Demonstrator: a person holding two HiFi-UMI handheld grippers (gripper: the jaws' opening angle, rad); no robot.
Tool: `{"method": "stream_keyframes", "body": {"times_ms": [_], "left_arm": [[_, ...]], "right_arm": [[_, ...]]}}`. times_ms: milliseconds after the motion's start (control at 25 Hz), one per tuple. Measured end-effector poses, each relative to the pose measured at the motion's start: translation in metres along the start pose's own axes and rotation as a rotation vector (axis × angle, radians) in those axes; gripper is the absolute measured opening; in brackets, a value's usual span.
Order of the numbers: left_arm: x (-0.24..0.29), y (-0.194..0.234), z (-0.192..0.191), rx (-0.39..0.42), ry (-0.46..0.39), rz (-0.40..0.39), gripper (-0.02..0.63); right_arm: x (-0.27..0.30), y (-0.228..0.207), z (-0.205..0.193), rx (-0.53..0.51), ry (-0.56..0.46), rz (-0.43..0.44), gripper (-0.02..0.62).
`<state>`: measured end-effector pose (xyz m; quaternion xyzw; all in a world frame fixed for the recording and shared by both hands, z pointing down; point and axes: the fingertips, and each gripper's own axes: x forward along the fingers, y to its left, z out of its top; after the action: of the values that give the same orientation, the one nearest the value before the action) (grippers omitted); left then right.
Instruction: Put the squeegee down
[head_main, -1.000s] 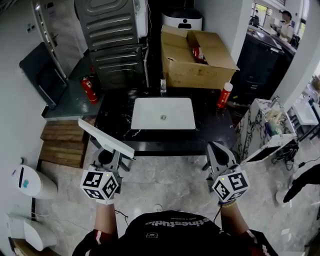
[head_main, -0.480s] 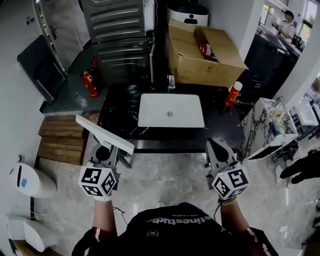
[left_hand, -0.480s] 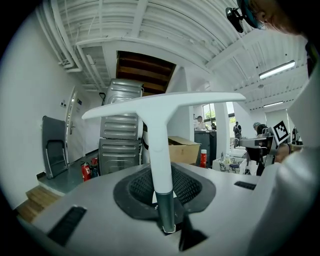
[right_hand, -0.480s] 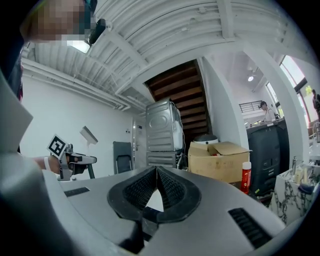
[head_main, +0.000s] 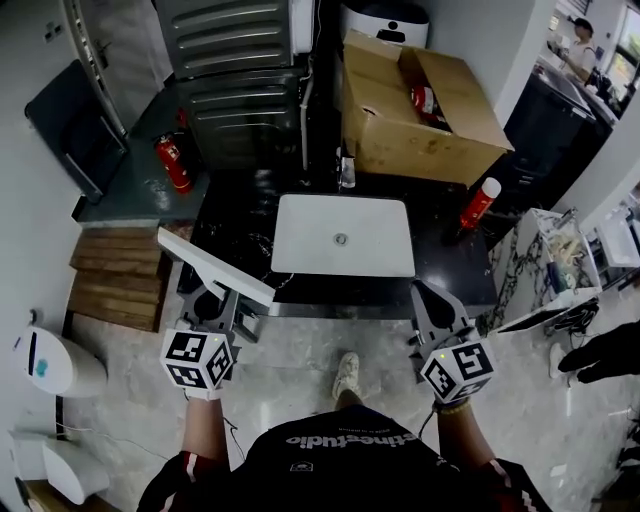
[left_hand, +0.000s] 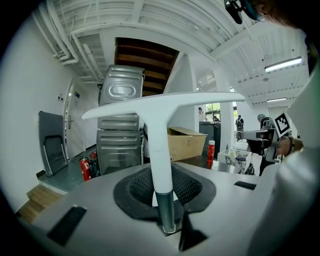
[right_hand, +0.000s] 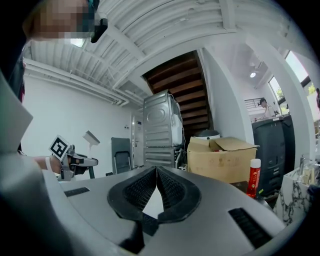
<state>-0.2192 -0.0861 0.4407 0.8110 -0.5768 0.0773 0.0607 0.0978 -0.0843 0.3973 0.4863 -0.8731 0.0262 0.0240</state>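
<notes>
A white squeegee (head_main: 214, 267) with a long flat blade stands up out of my left gripper (head_main: 218, 310), which is shut on its handle (left_hand: 161, 170). In the left gripper view the blade (left_hand: 165, 102) spans crosswise above the jaws. My right gripper (head_main: 432, 312) is shut with nothing between its pads, whose tips meet (right_hand: 156, 172). Both grippers hang just short of the front edge of a black counter (head_main: 240, 225) with a white sink (head_main: 343, 236).
A red spray can (head_main: 478, 204) stands on the counter's right end. Behind it sits an open cardboard box (head_main: 420, 105). Stacked grey machines (head_main: 235, 70) and a red fire extinguisher (head_main: 173, 164) are at the back left. My foot (head_main: 346, 376) shows on the marble floor.
Both grippers and I have moved forward toward the counter, which now lies closer below. The squeegee stays held in the left gripper. A foot has come into view.
</notes>
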Motion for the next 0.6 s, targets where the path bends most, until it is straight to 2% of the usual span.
{"method": "stream_keyframes", "body": {"times_ms": [160,400,600], "left_arm": [[0.061,0.003,0.009,0.013,0.02,0.004,0.08],[0.137,0.021,0.028,0.041,0.074,0.059,0.08],[0.163,0.042,0.023,0.027,0.122,0.091,0.08]], "right_arm": [[0.053,-0.047,0.006,0.016,-0.016,0.025,0.04],[0.124,-0.116,0.034,0.024,-0.057,0.069,0.04],[0.175,-0.134,0.027,0.058,-0.043,0.108,0.04]]}}
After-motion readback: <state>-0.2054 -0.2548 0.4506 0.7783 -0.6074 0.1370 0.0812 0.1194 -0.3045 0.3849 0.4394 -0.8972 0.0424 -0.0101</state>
